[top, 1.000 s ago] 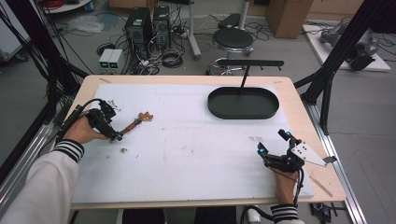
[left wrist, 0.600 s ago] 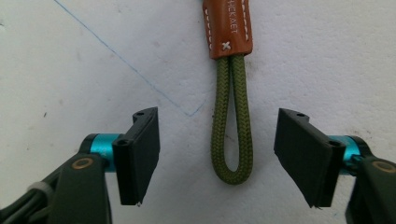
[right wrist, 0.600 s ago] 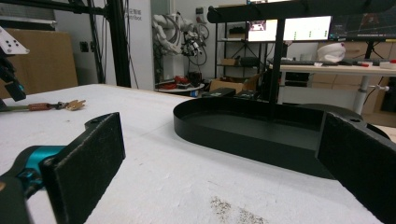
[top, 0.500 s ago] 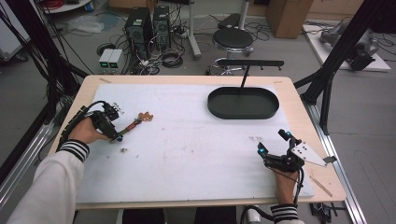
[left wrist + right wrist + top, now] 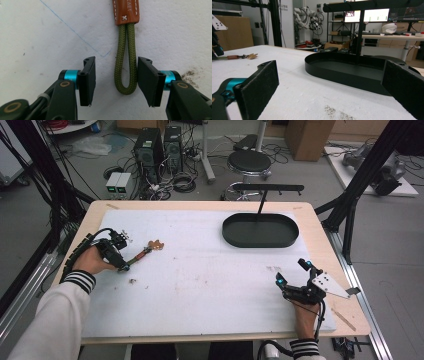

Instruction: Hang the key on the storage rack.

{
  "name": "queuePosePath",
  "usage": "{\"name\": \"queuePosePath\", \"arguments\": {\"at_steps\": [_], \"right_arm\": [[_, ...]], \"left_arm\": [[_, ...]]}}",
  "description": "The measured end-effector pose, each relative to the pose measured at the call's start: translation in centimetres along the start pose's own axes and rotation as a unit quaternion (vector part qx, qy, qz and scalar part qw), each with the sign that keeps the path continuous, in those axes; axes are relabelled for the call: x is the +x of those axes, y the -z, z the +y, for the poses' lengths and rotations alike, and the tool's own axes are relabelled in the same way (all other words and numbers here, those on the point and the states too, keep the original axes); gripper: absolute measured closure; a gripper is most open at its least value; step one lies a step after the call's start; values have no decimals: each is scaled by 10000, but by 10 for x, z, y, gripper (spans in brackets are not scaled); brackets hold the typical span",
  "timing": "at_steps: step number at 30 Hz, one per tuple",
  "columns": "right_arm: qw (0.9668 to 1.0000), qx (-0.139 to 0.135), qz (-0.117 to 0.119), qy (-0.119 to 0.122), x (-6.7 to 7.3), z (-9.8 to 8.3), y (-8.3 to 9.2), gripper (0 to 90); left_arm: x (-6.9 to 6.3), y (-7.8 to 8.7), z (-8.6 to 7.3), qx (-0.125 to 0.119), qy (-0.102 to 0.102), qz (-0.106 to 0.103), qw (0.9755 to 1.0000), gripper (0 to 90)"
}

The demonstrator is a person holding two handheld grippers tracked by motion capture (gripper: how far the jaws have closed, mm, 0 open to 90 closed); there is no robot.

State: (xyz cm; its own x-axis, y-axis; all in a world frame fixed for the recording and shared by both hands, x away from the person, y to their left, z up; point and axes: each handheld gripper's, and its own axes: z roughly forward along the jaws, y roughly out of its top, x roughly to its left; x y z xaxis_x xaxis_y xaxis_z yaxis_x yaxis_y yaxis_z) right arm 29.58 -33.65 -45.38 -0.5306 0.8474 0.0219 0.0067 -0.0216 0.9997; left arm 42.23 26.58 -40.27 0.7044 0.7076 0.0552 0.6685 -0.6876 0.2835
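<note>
- Your left gripper (image 5: 113, 80) stands wide around the green cord loop (image 5: 125, 72) — close off-centre and it may slip out.
- Your right gripper (image 5: 329, 90) gapes empty.

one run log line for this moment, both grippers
left gripper: open, jaws either side of olive cord loop of keychain, not clamped | right gripper: open, idle, faces black tray

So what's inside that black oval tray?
The black oval tray looks empty: its dark floor shows bare in the high view and the right gripper view. A thin black post stands up at its far edge. The near wall hides a strip of floor in the right gripper view.
</note>
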Motion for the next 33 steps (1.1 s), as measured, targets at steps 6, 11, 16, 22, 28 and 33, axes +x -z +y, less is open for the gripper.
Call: {"name": "queuePosePath", "arguments": {"at_steps": [6, 11, 16, 22, 28, 33], "right_arm": [[10000, 8, -4, 4, 0, 0, 0, 3], [10000, -8, -1, 10, 0, 0, 0, 3], [10000, -13, -2, 16, 0, 0, 0, 3], [10000, -14, -5, 5, 0, 0, 0, 3], [10000, -12, -3, -10, 0, 0, 0, 3], [10000, -18, -14, -9, -1, 0, 0, 3]], "left_arm": [[-2, -2, 1, 36, -4, 8, 10000, 549], [-3, -2, 1, 52, -72, -25, 10000, 660], [-5, -3, 0, 25, -128, 76, 9999, 742], [-6, -2, 1, 106, -319, 195, 9992, 832], [-7, -1, 1, 121, -429, 261, 9987, 836], [-9, 3, 1, -88, -380, 224, 9990, 837]]}}
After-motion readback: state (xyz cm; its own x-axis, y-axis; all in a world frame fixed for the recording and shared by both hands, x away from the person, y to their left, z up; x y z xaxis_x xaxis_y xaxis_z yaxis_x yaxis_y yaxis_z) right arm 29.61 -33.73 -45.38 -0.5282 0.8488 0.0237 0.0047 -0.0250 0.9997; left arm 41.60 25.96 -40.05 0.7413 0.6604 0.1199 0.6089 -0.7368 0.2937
